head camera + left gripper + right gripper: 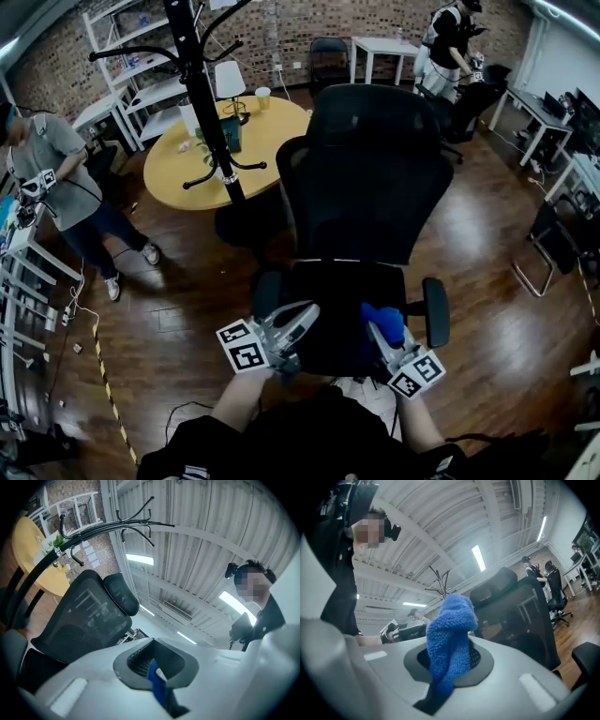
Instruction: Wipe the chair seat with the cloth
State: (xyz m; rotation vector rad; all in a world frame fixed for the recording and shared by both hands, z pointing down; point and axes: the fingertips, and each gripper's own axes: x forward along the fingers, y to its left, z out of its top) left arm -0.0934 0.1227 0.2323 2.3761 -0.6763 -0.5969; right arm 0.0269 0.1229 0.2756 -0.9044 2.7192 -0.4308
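The left tongs hovered over the near left part of the chair seat. Their jaws were together and held nothing I could name; only a thin blue strip showed at the seam. The black seat spread from there to the right, with the tall backrest rising at its far edge.

Over the near right part of the seat was the blue cloth, bunched into a wad. It was clamped in the right tongs and stuck out past the jaw tips along their line. Whether it touched the seat I could not tell.

So the seat lay just below and to the far left of the cloth. The right hand carried the cloth, and the wipe would likely begin with it pressing down and sweeping left.
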